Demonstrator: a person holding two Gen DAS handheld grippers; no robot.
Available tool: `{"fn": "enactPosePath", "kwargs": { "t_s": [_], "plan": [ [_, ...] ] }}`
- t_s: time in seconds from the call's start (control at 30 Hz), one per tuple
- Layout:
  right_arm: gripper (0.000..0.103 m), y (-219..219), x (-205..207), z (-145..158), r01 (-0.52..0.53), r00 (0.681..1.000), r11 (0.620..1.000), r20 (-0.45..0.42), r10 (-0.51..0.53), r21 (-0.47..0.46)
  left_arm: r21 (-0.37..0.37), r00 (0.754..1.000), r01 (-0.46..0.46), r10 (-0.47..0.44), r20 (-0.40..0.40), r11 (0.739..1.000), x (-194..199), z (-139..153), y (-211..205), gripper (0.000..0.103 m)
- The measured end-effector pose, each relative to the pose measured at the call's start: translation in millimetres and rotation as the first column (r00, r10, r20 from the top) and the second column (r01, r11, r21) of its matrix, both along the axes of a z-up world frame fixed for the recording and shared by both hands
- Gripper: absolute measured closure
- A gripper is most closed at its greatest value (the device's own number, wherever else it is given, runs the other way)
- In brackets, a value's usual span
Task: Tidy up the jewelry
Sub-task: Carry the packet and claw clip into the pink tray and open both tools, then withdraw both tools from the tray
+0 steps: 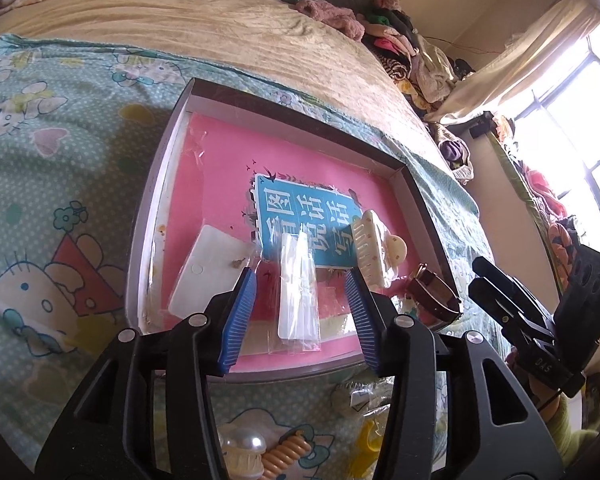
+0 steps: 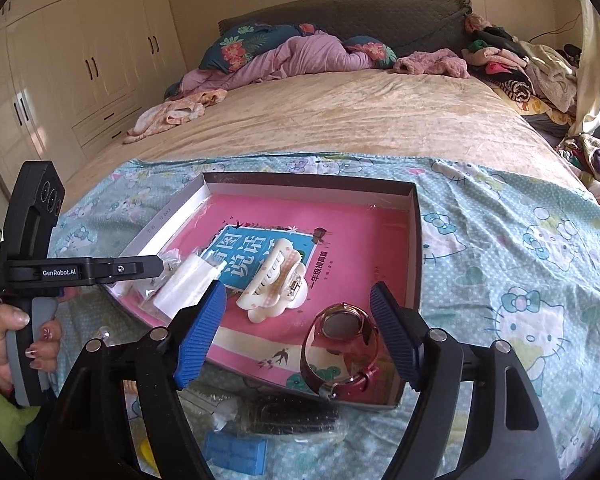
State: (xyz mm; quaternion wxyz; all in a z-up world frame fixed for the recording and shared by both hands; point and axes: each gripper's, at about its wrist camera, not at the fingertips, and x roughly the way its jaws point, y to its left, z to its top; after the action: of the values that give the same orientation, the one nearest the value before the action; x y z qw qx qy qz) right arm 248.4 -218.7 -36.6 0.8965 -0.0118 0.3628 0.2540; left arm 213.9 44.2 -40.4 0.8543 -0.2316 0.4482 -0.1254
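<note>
1. Pink was the colour of the book cover lining the shallow box (image 2: 414, 240) on the bed. The jewelry sat on it: a cream hair claw (image 2: 276, 284) in the middle of the right wrist picture, a red-strapped watch (image 2: 342, 350) at the lower right, and a small clear packet (image 1: 299, 292) in the lower middle of the left wrist picture.
2. The left gripper (image 1: 304, 312) had its blue fingers apart, with the packet lying between them but not squeezed. The right gripper (image 2: 300, 332) also stood apart, with the watch between its fingers and not pinched.
3. The watch rested close to the box's near edge. A bump from a finger could likely tip it out onto the sheet.
4. The packet looked slippery, so a finger might drag it along.
5. More things lay below the box at the bottom of both pictures: pearly beads, an orange coil, a blue block. The grippers hid much of them, so they were hard to name.
6. What was inside the packet could not be made out.
</note>
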Motion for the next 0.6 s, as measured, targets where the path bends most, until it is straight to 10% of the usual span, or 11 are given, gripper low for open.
{"fn": "enactPosePath", "kwargs": {
  "t_s": [0.6],
  "plan": [
    [0.008, -29.6, -49.0, 42.8, 0.031, 0.996, 0.998, 0.086, -0.037, 0.063, 0.036, 0.997, -0.037, 0.034, 0.075, 0.999, -36.2, 36.0, -0.8, 0.015]
  ]
}}
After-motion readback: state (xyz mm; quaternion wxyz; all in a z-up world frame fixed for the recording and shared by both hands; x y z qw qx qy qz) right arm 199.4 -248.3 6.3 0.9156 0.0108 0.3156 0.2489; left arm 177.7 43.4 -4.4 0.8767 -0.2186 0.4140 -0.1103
